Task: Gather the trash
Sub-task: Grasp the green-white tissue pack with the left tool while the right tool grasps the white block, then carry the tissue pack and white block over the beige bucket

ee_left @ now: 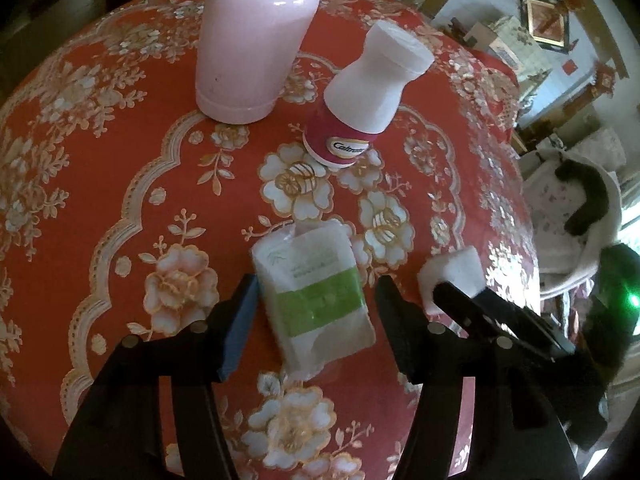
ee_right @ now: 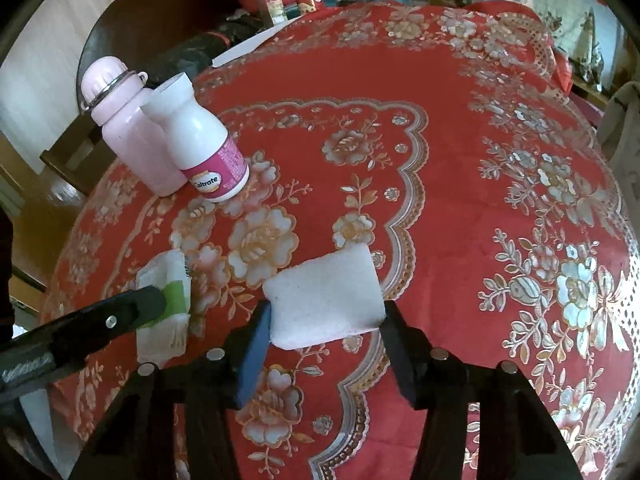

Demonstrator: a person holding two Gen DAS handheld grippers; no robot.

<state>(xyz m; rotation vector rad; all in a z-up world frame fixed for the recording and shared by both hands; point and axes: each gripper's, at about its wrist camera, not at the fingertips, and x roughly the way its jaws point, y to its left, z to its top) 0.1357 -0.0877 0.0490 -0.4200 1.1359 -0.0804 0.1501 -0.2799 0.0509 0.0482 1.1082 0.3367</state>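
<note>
A small tissue pack [ee_left: 316, 300], white with a green band and clear wrapping, lies flat on the tabletop [ee_left: 120, 208] between the spread fingers of the left gripper [ee_left: 312, 312]; neither pad visibly presses it. Just to its right, a white foam block [ee_right: 326, 300], rectangular with soft, slightly rough faces, sits between the fingers of the right gripper [ee_right: 326, 320]. The blue pad [ee_right: 256, 352] touches its left edge and the black finger meets its right edge, so the block is pinched.

Farther back on the left stand two bottles, close together: a pale pink flask [ee_right: 124, 128] with a ribbed cap and a metal ring, and a white Caltrate bottle [ee_right: 204, 140] with a magenta label, nearer than the flask and overlapping it in the right wrist view.

The tabletop wears a red cloth printed with white and gold flowers and scalloped borders. At its far edge are jars [ee_right: 288, 0] and a red basin. Beyond lie a cluttered room and a chair draped in pale fabric [ee_left: 576, 216].
</note>
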